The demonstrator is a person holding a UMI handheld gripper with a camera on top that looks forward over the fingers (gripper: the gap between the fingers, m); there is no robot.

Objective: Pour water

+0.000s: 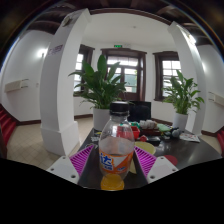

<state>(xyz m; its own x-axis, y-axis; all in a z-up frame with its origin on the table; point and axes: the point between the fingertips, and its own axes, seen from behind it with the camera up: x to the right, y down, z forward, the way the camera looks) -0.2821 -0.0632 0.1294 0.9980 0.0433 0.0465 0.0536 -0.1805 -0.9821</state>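
Note:
A clear plastic bottle (116,148) with a white, blue and orange label and an orange cap (112,181) lies between my gripper's (113,162) two fingers, cap end toward the camera and base pointing ahead. The magenta pads (83,157) press on both of its sides, so the fingers are shut on it. The bottle is held above a dark table (185,152). I cannot make out any water level or a receiving cup.
Small colourful items (150,128) and a dark monitor (131,110) sit on the table beyond the bottle. Two large potted plants (100,85) (183,93) stand behind, with white pillars (62,80) and windows at the back.

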